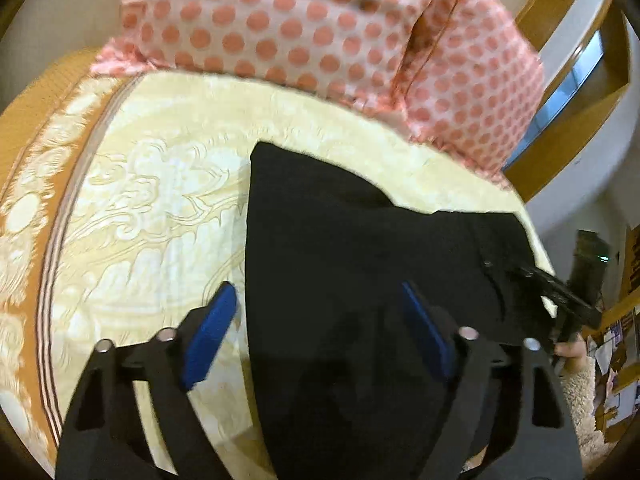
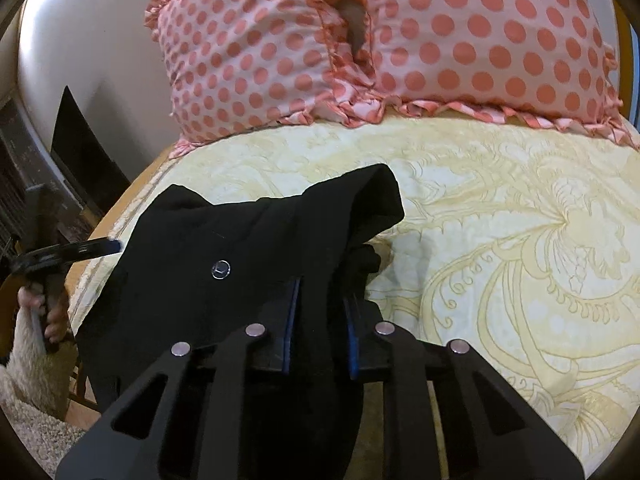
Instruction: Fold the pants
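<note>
Black pants [image 1: 340,240] lie on a cream patterned bedspread [image 1: 160,184]. My left gripper [image 1: 316,300] is open, its blue pads wide apart over the pants' near part, one pad over the bedspread. In the right wrist view the pants [image 2: 240,240] show a silver button [image 2: 220,269] at the waistband. My right gripper [image 2: 322,296] is shut on a bunched fold of the black fabric and holds it slightly raised. The right gripper also shows in the left wrist view [image 1: 560,300] at the pants' right edge. The left gripper shows in the right wrist view [image 2: 92,250] at the far left.
Two pink polka-dot pillows [image 2: 400,40] lie at the head of the bed. The bed's orange border [image 1: 36,200] runs along the left. A wooden frame [image 1: 568,120] and white wall stand at the right. Shaggy carpet [image 2: 28,400] lies beside the bed.
</note>
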Tool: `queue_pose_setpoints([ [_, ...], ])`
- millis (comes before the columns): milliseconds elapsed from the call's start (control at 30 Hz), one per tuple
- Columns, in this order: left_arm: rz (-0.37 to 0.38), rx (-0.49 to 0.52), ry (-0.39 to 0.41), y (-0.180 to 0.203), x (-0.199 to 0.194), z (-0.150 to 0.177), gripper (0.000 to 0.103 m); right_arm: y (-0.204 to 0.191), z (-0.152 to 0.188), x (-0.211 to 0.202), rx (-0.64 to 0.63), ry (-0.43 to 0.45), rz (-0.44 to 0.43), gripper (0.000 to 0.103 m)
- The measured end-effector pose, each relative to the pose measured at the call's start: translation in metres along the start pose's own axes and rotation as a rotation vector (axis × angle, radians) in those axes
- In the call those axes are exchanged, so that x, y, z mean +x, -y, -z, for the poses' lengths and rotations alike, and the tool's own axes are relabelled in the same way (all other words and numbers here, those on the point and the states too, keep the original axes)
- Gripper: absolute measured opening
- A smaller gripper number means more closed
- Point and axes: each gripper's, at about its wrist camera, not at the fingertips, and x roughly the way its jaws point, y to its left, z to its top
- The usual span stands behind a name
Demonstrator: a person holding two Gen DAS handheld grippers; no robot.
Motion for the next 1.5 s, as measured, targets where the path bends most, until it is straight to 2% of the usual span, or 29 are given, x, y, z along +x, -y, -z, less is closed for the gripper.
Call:
queue_pose_setpoints([
  [67, -0.014, 0.012, -0.065, 0.001, 0.017, -0.006, 0.075, 0.000, 0.001, 0.001, -0.003, -0.003, 0.006, 0.020],
  [167, -0.056, 0.052, -0.080, 0.006, 0.026, -0.011, 0.073, 0.003, 0.001, 0.003, 0.011, -0.005, -0.003, 0.020],
  [233, -0.058, 0.059, -0.084, 0.007, 0.030, -0.016, 0.073, 0.004, 0.001, 0.003, 0.020, -0.004, -0.007, 0.020],
  [267, -0.057, 0.066, -0.083, 0.008, 0.032, -0.018, 0.069, 0.005, 0.001, 0.004, 0.022, -0.004, -0.009, 0.020],
  [333, -0.068, 0.081, -0.081, 0.008, 0.035, -0.022, 0.049, 0.005, 0.001, 0.004, 0.029, 0.001, -0.015, 0.020],
  [400, -0.070, 0.101, -0.081, 0.011, 0.034, -0.024, 0.021, 0.006, 0.002, 0.003, 0.041, 0.008, -0.023, 0.020],
  [433, -0.058, 0.109, -0.080, 0.013, 0.032, -0.024, 0.012, 0.006, 0.003, 0.002, 0.045, 0.011, -0.026, 0.020],
  [500, -0.053, 0.127, -0.073, 0.016, 0.027, -0.024, 0.006, 0.006, 0.004, 0.001, 0.048, 0.016, -0.028, 0.019],
  [667, -0.079, 0.161, -0.011, 0.027, 0.010, -0.023, 0.004, 0.005, 0.004, -0.004, 0.073, 0.042, -0.041, 0.018],
  [833, -0.098, 0.203, 0.031, 0.040, -0.004, -0.041, 0.004, 0.002, -0.013, -0.007, 0.066, 0.051, -0.043, 0.017],
  [1033, -0.165, 0.249, 0.099, 0.053, -0.001, -0.080, 0.004, 0.005, -0.059, 0.002, 0.061, 0.100, -0.030, 0.016],
  [1200, -0.217, 0.239, 0.184, 0.050, 0.016, -0.132, 0.004, 0.018, -0.103, 0.022, 0.076, 0.147, 0.007, 0.016],
  [1267, -0.245, 0.219, 0.157, 0.040, 0.035, -0.145, 0.005, 0.023, -0.114, 0.038, 0.079, 0.136, 0.044, 0.016],
  [1400, -0.287, 0.166, 0.053, 0.016, 0.076, -0.144, 0.007, 0.029, -0.111, 0.082, 0.079, 0.005, 0.161, 0.017],
  [1467, -0.318, 0.152, 0.021, 0.009, 0.091, -0.140, 0.010, 0.028, -0.108, 0.090, 0.062, -0.020, 0.211, 0.025],
  [1500, -0.322, 0.130, 0.004, 0.005, 0.097, -0.140, 0.015, 0.027, -0.108, 0.090, 0.055, -0.029, 0.240, 0.039],
])
